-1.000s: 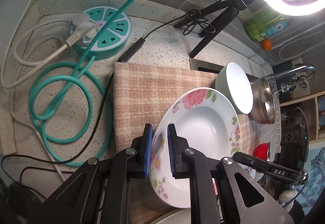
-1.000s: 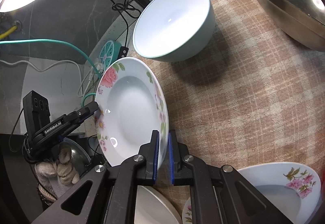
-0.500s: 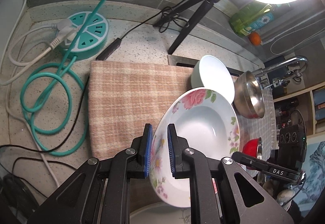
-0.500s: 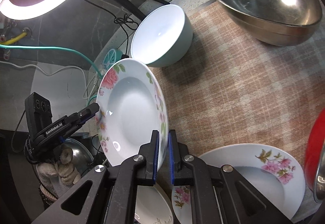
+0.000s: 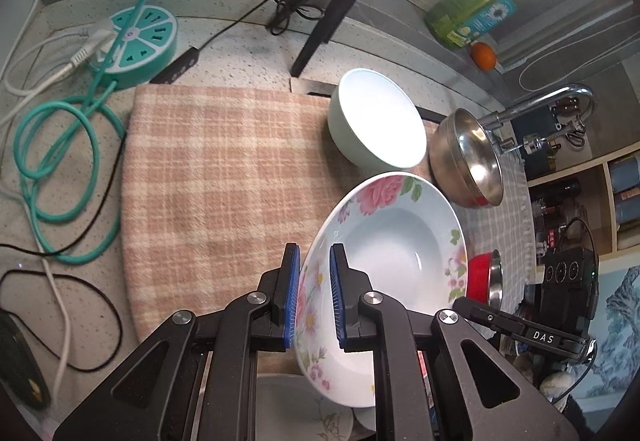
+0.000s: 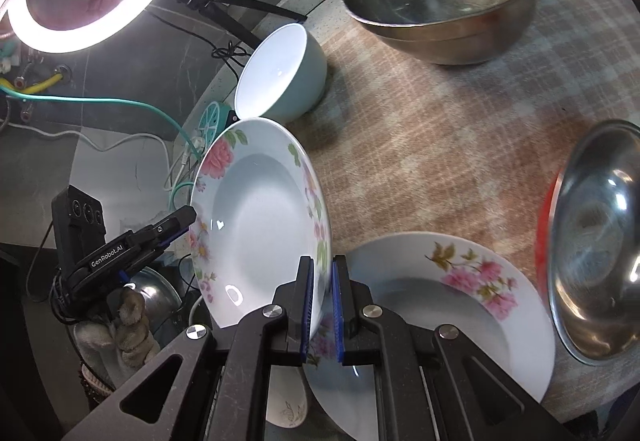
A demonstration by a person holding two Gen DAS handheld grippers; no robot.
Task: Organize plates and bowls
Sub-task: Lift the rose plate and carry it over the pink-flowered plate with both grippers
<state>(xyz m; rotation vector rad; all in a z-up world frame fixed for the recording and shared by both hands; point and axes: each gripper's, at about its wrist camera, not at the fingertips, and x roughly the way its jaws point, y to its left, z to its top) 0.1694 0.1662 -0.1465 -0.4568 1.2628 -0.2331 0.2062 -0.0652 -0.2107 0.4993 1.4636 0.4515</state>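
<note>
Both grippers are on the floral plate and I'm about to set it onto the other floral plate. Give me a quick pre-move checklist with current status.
1. Left gripper grip: blue pads sit either side of the held floral plate rim, but a gap shows on each side, so cannot tell if firm.
2. Right gripper grip: pads closed on the same plate's opposite rim, ok.
3. Plate attitude: steeply tilted, near edge-on, not ok for stacking yet.
4. Target plate: lies flat on the checked cloth, its well empty, ok.
5. Neighbours: teal bowl and red-rimmed steel bowl stand apart from the target, ok.
6. White dish under the grippers: mostly hidden, cannot tell.
</note>
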